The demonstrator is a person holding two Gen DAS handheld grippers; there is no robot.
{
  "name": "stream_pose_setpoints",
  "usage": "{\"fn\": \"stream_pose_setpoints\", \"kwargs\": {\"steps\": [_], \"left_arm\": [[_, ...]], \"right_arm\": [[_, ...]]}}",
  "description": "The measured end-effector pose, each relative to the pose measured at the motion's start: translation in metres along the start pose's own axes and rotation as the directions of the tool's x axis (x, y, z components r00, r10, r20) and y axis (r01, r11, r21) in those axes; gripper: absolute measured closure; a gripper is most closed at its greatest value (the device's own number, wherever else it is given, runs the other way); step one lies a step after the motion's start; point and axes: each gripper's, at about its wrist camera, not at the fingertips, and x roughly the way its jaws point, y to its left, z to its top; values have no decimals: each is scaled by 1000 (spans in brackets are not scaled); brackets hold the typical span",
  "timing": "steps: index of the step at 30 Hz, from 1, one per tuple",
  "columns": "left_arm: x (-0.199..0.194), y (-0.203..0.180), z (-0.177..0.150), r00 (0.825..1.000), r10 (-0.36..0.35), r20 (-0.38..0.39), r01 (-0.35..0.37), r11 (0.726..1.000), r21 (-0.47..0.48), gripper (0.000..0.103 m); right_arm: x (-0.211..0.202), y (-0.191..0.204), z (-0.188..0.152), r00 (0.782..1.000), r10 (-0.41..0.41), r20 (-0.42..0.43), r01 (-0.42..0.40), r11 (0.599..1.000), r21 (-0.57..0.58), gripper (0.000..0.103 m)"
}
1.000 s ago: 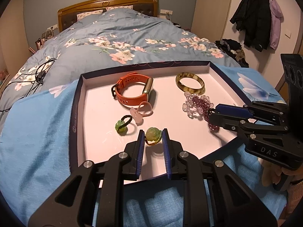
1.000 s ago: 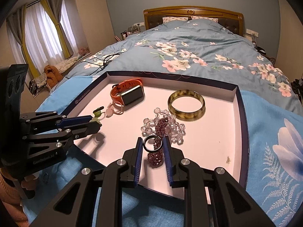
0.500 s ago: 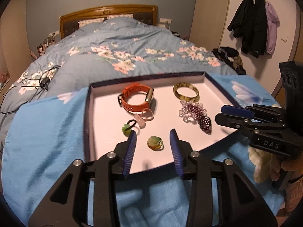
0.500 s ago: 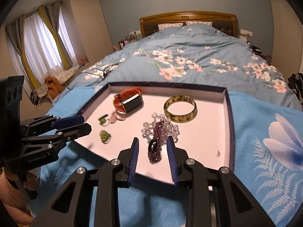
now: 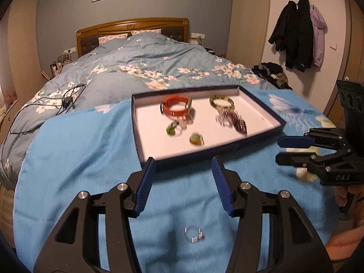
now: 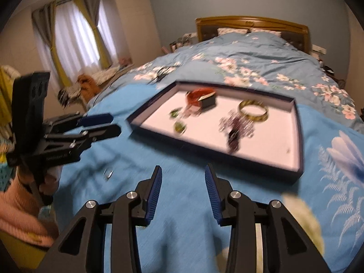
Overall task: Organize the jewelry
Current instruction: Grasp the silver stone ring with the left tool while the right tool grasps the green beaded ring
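Note:
A dark-rimmed white tray [image 5: 145, 157] [image 6: 298, 136] lies on the blue bedspread. In it are an orange watch [image 5: 176, 108] [image 6: 201, 97], a yellow-green bangle [image 5: 221, 102] [image 6: 253, 110], purple and clear bead bracelets [image 5: 232, 120] [image 6: 236, 129] and two green rings [image 5: 196, 139] [image 5: 171, 130]. A silver ring [image 5: 193, 234] [image 6: 108, 173] lies on the bedspread in front of the tray. My left gripper [image 5: 183, 169] [image 6: 113, 125] is open and empty, near the tray's front edge. My right gripper [image 6: 183, 179] [image 5: 278, 150] is open and empty, right of the tray.
The tray sits on a light blue cloth [image 5: 86, 150] over a floral quilt. A black cable [image 5: 66, 101] lies on the quilt at left. Coats [image 5: 298, 34] hang on the right wall. The views are motion-blurred.
Both grippers opened, let go of the green ring and the purple bracelet in the tray, and pulled back toward me. The silver ring has come into view.

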Motion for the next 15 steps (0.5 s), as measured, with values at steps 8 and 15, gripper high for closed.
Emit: {"fn": "stream_pose_setpoints", "kwargs": {"steps": [8,15], "left_arm": [[-10,-9,-34,998,-28,-51,29,999,22,52],[-12,-16,-50,996,-32,-86,35,999,41,52]], "right_arm": [[6,31,-28,996,35,-77,-39,998,-47,64],[12,41,-37,994,42,-102,-46,998,-41,65]]}}
